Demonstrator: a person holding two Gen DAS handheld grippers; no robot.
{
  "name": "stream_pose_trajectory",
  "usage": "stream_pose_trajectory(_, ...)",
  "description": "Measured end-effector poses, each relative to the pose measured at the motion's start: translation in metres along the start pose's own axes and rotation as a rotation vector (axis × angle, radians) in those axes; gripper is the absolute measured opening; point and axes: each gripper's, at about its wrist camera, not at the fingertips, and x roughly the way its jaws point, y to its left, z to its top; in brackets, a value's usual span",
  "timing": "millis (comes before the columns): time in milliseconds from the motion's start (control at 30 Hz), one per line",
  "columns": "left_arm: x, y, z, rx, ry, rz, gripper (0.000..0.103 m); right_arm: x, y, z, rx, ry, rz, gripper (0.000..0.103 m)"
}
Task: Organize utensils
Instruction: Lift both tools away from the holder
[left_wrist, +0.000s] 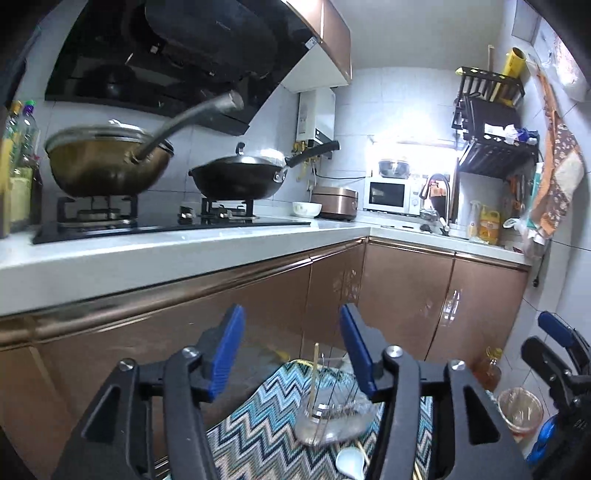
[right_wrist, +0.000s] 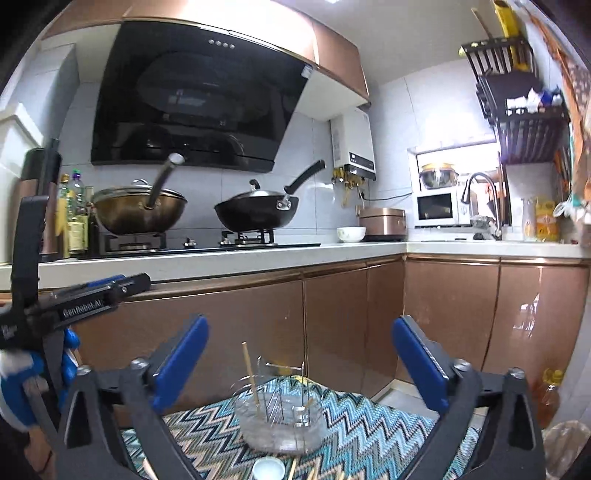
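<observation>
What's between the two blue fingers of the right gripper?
In the right wrist view, the right gripper stands open and holds nothing. Seen through the gap: the clear holder with one chopstick in it, standing on the zigzag cloth.

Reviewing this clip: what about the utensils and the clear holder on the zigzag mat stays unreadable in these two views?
- White spoon: left wrist view, handle cut by the bottom edge; right wrist view shows only its bowl.
- Loose wooden chopsticks: count unclear, both views crop them at the bottom.
- Clear glass holder with wire rack: left wrist view blurs it, its right side behind the left gripper finger.
- Zigzag-patterned mat: near edge hidden by the right gripper.
</observation>
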Motion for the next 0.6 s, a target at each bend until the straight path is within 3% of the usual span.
stream_pose_trajectory(233,-0.072,0.007,-0.002,0.055,-0.011,0.007,0.067,-0.065,0.013,0.008,-0.015,0.02,-0.023,0.103)
stream_pose_trajectory(600,-0.144,0.012,-0.014,0.074,-0.02,0.017,0.074,-0.139,0.031,0.004,-0.054,-0.035,-0.019,0.103)
